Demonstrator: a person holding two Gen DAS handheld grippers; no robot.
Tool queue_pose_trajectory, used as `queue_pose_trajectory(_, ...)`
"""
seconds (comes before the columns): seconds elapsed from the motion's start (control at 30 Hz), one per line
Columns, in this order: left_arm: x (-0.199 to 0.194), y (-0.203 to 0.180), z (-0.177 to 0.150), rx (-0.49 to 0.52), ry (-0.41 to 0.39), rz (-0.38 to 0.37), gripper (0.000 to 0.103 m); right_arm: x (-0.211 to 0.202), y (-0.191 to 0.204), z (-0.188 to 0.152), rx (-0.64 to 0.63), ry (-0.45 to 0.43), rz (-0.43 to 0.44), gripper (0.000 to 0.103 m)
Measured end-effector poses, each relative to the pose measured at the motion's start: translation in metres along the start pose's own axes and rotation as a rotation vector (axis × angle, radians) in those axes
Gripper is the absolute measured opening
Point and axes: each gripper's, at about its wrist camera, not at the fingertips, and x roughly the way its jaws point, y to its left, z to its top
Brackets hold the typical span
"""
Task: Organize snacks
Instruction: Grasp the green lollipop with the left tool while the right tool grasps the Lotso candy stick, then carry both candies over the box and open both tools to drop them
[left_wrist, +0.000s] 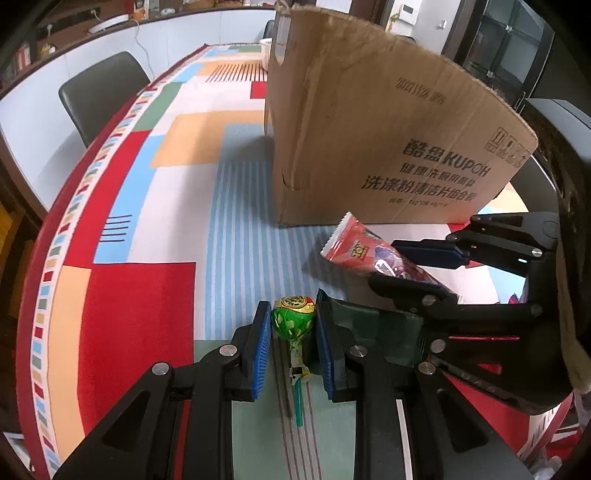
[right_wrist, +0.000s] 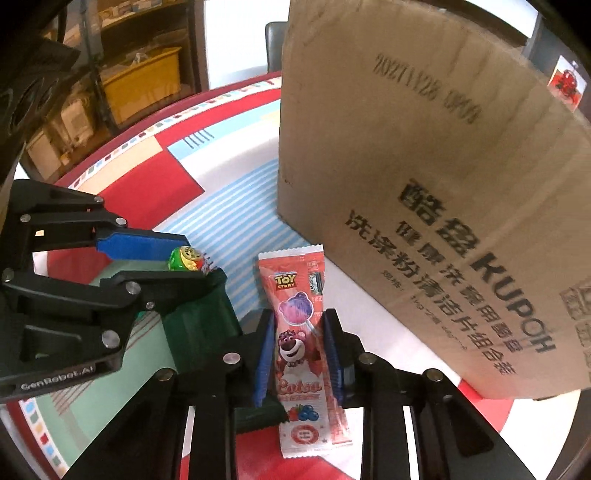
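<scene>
A green-wrapped lollipop (left_wrist: 293, 320) lies on the patterned tablecloth, its stick pointing back toward the camera. My left gripper (left_wrist: 291, 326) is shut on its head, one blue pad on each side. A red Toy Story lollipop packet (right_wrist: 300, 332) lies lengthwise between the blue pads of my right gripper (right_wrist: 299, 354), which press on its two long edges. In the left wrist view the right gripper (left_wrist: 386, 264) holds the packet (left_wrist: 364, 253) just right of the lollipop. In the right wrist view the left gripper (right_wrist: 192, 260) stands at the left with the lollipop (right_wrist: 184, 258) in it.
A tall cardboard box (left_wrist: 388, 129) stands right behind both snacks, its printed wall facing me. A dark green packet (right_wrist: 199, 317) lies between the two grippers. A dark chair (left_wrist: 99, 92) sits beyond the table's left edge, and a white basket (left_wrist: 266, 50) at the far end.
</scene>
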Motion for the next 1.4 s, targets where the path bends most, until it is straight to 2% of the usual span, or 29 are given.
queue_pose_trajectory(0.5, -0.044, -0.023, -0.005, 0.025, -0.109, -0.011, 0.024, -0.063, -0.002, -0.012, 0.075, -0.139, -0.023, 0.026)
queue_pose_trajectory(0.67, -0.066, -0.030, -0.004, 0.031, -0.168, -0.006, 0.024, -0.085, -0.007, -0.017, 0.091, -0.185, -0.036, 0.026)
queue_pose_trajectory(1.4, -0.138, -0.056, 0.030, 0.079, -0.389, -0.030, 0.024, -0.158, -0.021, -0.018, 0.190, -0.395, -0.082, 0.026)
